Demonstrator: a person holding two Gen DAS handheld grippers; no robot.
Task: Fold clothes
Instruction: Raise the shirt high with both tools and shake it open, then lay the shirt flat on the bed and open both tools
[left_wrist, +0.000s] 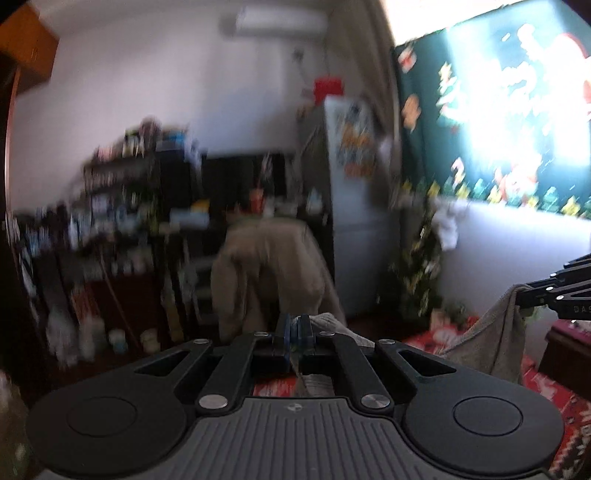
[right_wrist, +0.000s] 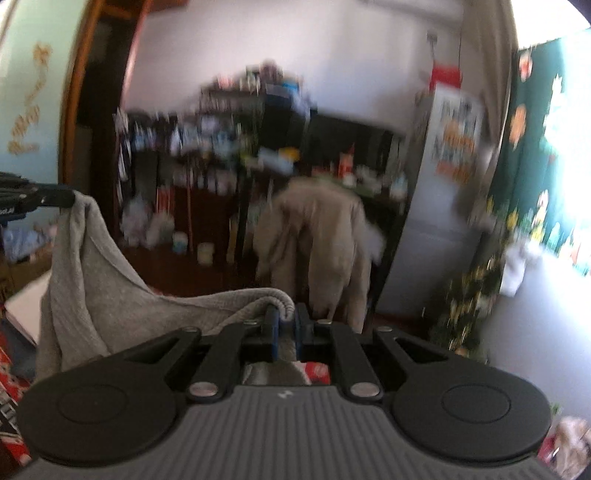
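- Left gripper (left_wrist: 294, 326) is pinching one edge of the grey garment (right_wrist: 85, 266), jaws nearly closed on the cloth.
- Right gripper (right_wrist: 286, 321) is clamping the opposite hem, jaws closed down on it.
- Garment is hanging in the air, slung between both grippers, above the red patterned cloth (left_wrist: 550, 384).
- Background is blurring: beige coat (right_wrist: 317, 229) draped ahead.
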